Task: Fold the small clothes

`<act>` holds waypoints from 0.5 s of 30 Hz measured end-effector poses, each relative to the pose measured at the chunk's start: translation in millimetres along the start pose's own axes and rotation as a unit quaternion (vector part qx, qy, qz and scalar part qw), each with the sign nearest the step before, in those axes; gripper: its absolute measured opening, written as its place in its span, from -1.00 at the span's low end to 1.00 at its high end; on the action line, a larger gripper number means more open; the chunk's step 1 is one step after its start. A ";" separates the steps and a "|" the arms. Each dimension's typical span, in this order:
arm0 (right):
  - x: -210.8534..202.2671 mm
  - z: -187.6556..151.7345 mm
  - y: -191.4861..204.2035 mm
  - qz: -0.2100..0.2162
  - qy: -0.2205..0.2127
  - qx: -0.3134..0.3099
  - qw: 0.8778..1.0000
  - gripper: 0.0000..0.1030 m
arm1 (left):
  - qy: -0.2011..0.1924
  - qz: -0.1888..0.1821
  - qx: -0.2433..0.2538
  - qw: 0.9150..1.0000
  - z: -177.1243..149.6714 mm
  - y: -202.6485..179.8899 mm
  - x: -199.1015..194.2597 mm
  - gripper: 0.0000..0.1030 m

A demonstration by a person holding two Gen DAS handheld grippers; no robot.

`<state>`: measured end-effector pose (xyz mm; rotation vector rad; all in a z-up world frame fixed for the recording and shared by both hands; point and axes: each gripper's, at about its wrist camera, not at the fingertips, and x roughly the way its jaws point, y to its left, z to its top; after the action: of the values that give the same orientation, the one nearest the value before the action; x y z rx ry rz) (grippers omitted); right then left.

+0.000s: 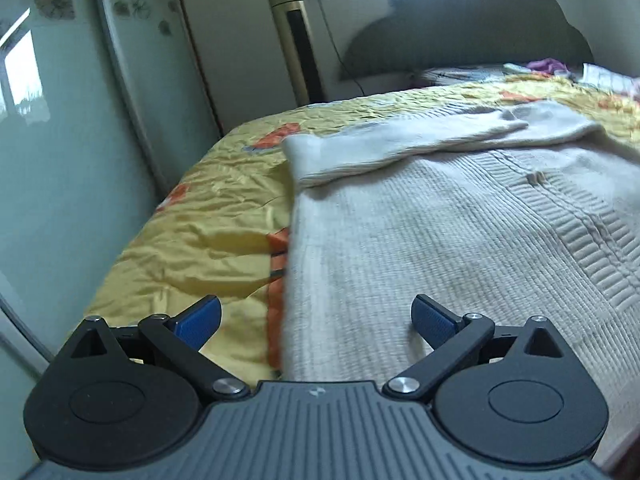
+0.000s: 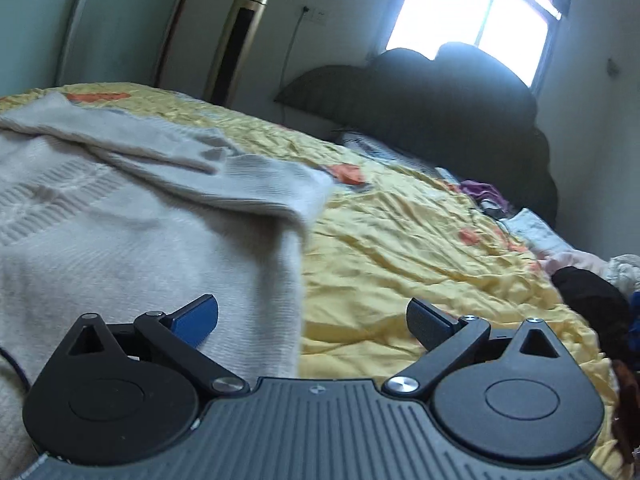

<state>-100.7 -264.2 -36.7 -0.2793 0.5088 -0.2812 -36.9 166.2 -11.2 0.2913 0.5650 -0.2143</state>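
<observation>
A cream knitted sweater [image 1: 440, 232] lies flat on a yellow bedspread [image 1: 208, 216], with both sleeves [image 1: 400, 140] folded across its upper part. My left gripper [image 1: 316, 320] is open and empty, low over the sweater's near left edge. In the right wrist view the sweater [image 2: 140, 232] fills the left half, a folded sleeve [image 2: 256, 184] on top. My right gripper [image 2: 312, 320] is open and empty, astride the sweater's near right edge, over the yellow bedspread [image 2: 400, 248].
A dark headboard [image 2: 440, 92] stands at the far end. A gold tower fan [image 1: 296, 40] and a wardrobe [image 1: 80, 120] stand to the left of the bed. Loose clothes [image 2: 592, 280] are piled on the bed's right side, with a purple item [image 2: 480, 190] near the headboard.
</observation>
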 end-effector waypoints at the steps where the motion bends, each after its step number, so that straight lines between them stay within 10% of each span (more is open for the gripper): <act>1: 1.9 -1.9 -2.2 0.005 0.006 0.008 1.000 0.99 | 0.004 -0.009 -0.010 1.000 -0.8 3.2 1.5 0.98; 8: -13.2 -4.1 15.6 0.007 0.015 -0.037 0.999 1.00 | 0.013 -0.042 -0.011 0.999 -10.3 -5.3 -3.9 0.98; 15: -43.2 -8.8 29.2 0.198 0.060 -0.014 0.978 0.99 | 0.032 -0.062 -0.053 0.996 -21.1 0.4 -11.4 0.98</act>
<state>-135.7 -224.7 -34.9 -0.1842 0.6755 0.0970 -56.7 174.8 -21.8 0.1600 0.6568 -0.2940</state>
